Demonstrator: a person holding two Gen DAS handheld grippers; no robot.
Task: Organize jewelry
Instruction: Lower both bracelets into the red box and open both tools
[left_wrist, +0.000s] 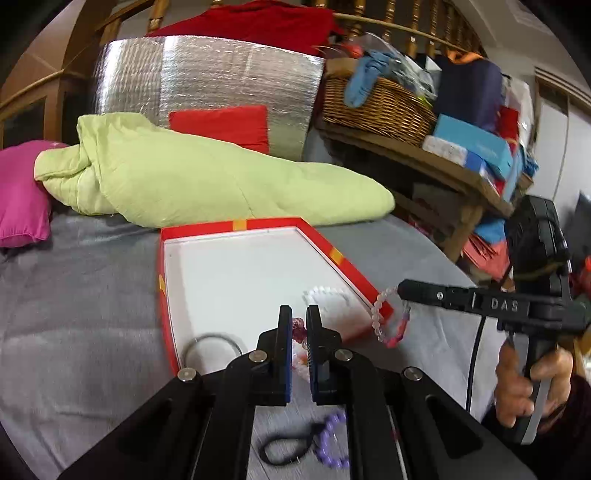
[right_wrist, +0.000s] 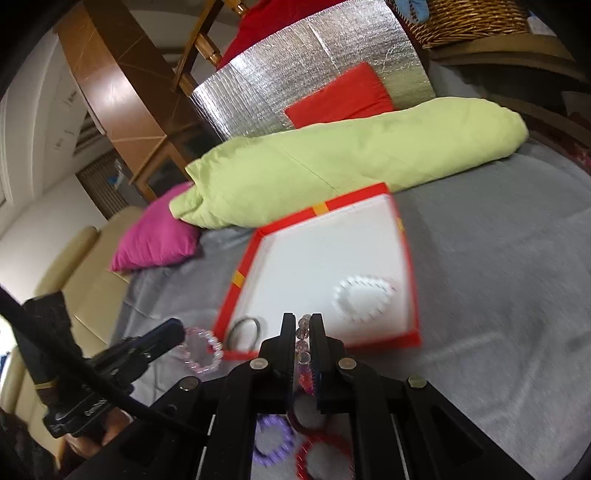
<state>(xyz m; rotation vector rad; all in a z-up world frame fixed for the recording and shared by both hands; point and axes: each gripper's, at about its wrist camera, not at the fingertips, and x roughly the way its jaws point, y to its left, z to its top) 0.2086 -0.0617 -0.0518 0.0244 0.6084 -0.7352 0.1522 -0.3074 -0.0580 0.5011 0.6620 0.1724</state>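
Observation:
A red box lid with a white inside (left_wrist: 236, 280) lies on the grey bedcover; it also shows in the right wrist view (right_wrist: 317, 266). In it lie a white bead bracelet (left_wrist: 327, 297) (right_wrist: 364, 297) and a grey ring bangle (left_wrist: 212, 345) (right_wrist: 243, 332). My left gripper (left_wrist: 298, 317) is shut on a pale pink bead bracelet (left_wrist: 300, 332), which shows hanging from it in the right wrist view (right_wrist: 201, 349). My right gripper (right_wrist: 303, 325) is shut on a clear and pink bead bracelet (right_wrist: 303, 354), held at the box's near right rim (left_wrist: 391, 321).
A purple bead bracelet (left_wrist: 332, 439) (right_wrist: 273, 439), a black hair tie (left_wrist: 284, 446) and a red bead bracelet (right_wrist: 323, 456) lie on the cover before the box. A green quilt (left_wrist: 207, 173), a magenta pillow (left_wrist: 22, 192), and a shelf with a wicker basket (left_wrist: 376, 107) stand behind.

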